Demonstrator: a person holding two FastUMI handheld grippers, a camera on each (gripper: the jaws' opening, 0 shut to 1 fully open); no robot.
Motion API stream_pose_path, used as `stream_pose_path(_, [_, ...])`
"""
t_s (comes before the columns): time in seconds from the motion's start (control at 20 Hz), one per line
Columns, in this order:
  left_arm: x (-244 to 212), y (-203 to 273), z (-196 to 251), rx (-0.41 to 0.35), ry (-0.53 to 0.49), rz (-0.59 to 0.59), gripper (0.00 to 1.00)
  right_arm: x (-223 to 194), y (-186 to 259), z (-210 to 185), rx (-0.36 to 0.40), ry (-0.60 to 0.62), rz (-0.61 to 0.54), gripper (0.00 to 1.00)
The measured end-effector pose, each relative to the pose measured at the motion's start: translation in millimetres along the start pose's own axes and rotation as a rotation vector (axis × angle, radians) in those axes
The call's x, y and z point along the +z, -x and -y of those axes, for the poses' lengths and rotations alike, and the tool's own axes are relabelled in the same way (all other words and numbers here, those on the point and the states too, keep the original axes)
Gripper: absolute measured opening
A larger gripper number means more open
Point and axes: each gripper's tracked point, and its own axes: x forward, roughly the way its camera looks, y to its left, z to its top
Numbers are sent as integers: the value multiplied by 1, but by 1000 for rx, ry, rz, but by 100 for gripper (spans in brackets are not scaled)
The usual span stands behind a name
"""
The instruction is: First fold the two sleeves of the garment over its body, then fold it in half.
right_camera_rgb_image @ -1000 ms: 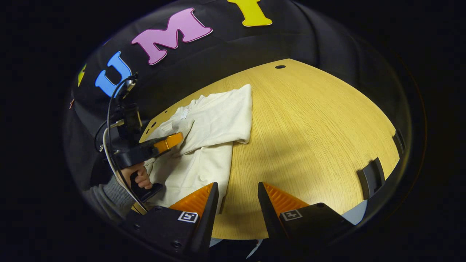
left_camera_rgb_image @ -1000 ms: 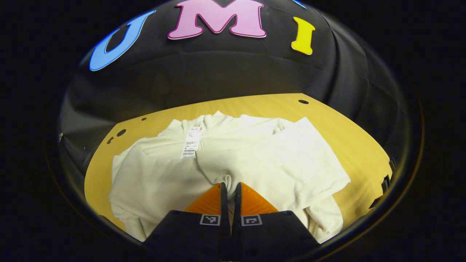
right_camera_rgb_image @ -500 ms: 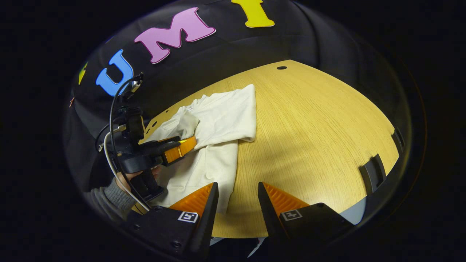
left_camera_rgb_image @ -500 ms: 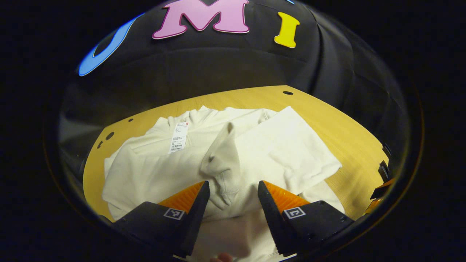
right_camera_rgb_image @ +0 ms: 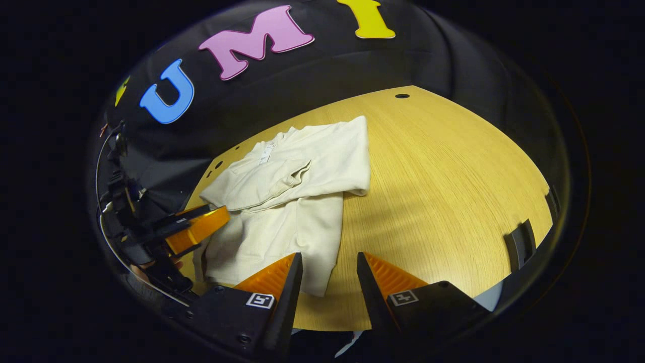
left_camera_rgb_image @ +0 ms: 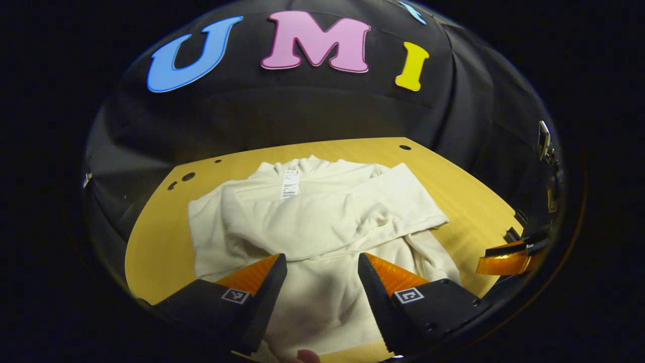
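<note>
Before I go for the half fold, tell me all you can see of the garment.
The garment is cream, soft-looking knit, lying flat on the wooden table, collar toward the booth wall, a paper tag at the neck. Both sleeves lie folded across the chest, slightly rumpled. The hem is nearest. Neither gripper touches it.

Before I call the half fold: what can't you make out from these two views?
- Garment near hem, left gripper view: hidden behind the left hand-held gripper.
- Tag print: too small.
- Body under the folded sleeves, right gripper view: covered by them.
- Person's hand holding the left hand-held gripper, right gripper view: dark, cut by the edge.
</note>
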Motion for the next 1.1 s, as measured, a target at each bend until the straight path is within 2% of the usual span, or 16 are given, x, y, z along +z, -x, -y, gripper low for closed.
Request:
stream_pose_path(0.25, [-28, 51, -47, 51, 92, -17, 88, -9, -3, -5, 8, 34, -23, 67])
stream_pose_path(0.55, [-82, 79, -73, 69, 119, -111, 88, -24, -7, -12, 19, 58, -63, 68])
stream_pose_path(0.7, [-97, 78, -71, 53, 137, -151, 88, -32, -14, -17, 24, 65, -91, 69])
stream_pose_path(0.8, [-103, 71, -67, 39, 136, -170, 88, -36, -21, -16, 0, 98, -110, 70])
stream_pose_path(0.95, [-115, 57, -68, 60, 125, -230, 88, -35, -35, -21, -18, 157, -121, 70])
stream_pose_path(1.1, [-126, 45, -70, 95, 120, -270, 88, -39, -50, -18, -82, 274, -144, 70])
